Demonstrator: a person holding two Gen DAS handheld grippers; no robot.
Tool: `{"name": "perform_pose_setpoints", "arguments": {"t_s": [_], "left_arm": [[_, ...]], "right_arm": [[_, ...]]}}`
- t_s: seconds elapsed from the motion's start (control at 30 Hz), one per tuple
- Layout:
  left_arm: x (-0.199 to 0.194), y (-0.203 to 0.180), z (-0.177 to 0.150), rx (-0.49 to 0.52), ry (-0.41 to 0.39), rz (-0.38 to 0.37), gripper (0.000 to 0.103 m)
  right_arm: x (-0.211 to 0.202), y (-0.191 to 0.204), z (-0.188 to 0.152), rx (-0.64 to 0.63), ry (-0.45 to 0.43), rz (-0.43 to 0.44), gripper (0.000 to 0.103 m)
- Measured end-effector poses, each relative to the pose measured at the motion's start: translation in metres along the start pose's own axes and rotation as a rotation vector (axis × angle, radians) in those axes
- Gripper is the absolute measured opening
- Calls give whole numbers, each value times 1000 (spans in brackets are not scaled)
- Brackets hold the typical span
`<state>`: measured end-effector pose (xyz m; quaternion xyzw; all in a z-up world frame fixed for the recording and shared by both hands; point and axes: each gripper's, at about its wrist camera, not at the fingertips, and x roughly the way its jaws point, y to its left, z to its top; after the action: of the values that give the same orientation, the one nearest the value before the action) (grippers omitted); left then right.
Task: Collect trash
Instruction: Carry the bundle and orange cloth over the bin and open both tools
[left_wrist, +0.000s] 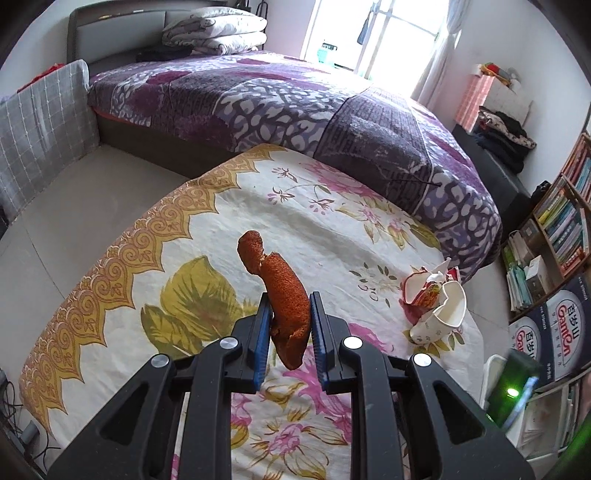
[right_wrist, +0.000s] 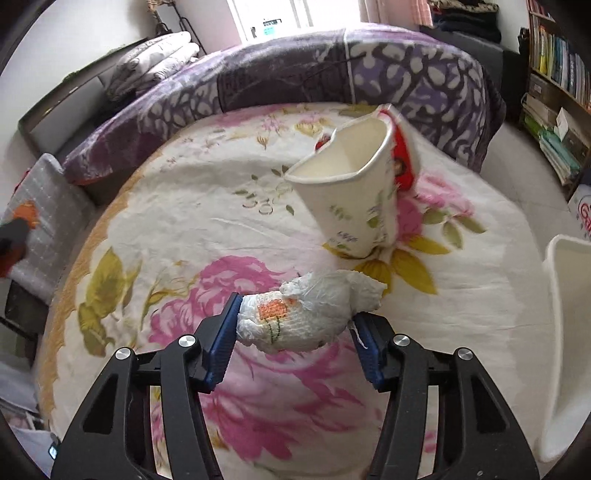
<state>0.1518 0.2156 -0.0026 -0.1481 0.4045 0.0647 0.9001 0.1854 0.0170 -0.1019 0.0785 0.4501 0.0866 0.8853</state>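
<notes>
My left gripper (left_wrist: 290, 310) is shut on a curled orange peel (left_wrist: 280, 291) and holds it above the floral tablecloth (left_wrist: 207, 206). My right gripper (right_wrist: 295, 314) is shut on a crumpled white tissue (right_wrist: 310, 314) with an orange flower print, just above the cloth. A crushed white paper cup (right_wrist: 354, 192) lies ahead of the right gripper, with a red-and-white wrapper (right_wrist: 404, 155) behind it. The cup (left_wrist: 441, 310) and the wrapper (left_wrist: 424, 284) also show at the right in the left wrist view.
A white bin (right_wrist: 569, 332) stands at the table's right edge. A bed with a purple blanket (left_wrist: 295, 99) lies behind the table. A bookshelf (left_wrist: 561, 218) and water cartons (left_wrist: 554, 328) stand at the right. A grey checked cushion (left_wrist: 40, 129) is at the left.
</notes>
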Motion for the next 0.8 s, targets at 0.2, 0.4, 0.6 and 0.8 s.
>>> {"name": "perform_pose_setpoints", "arguments": {"t_s": [0.2,0.4,0.6,0.8], "left_arm": [[0,-17,-6,42,-12,12,21],[-1,-35,-10,82,-22,18,21],[-1,-52,-13,106,-23,13,21],[-1,-71,-17,140,-25,9,21]], "right_arm": [[-39,-13,4,-45,-45,5,54],[-70,-32,6,-49,-80,4,54],[-91,-54,5,-42,-104,0,54],[-102,-79,3,-23,-108,-23,54]]}}
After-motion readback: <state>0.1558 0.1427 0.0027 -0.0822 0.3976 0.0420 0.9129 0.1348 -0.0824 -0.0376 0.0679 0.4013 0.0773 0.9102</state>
